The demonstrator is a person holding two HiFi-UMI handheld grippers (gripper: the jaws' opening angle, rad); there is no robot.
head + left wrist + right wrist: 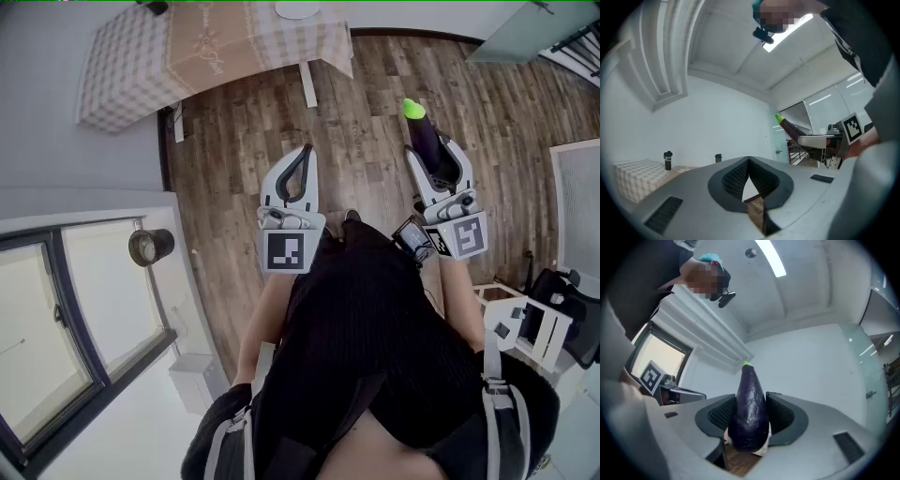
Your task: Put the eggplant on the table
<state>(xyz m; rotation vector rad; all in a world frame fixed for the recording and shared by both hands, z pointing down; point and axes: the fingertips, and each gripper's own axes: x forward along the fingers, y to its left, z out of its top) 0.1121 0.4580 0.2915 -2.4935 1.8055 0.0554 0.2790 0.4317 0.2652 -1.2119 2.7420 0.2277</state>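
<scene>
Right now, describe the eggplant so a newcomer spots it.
Over the wood floor, right of the cloth-covered table, find the right gripper. The eggplant is clamped in its jaws: dark purple, bright green tip; the left gripper holds nothing.

The eggplant (749, 408) sits between my right gripper's (431, 146) fingers (786, 417), with its stem end forward past their tips. My left gripper (306, 152) is beside it on the left, tips together around nothing. The desk (131, 75) stands ahead and to the left, well apart across the floor (366, 94). A bottle (668, 160) stands on it.
</scene>
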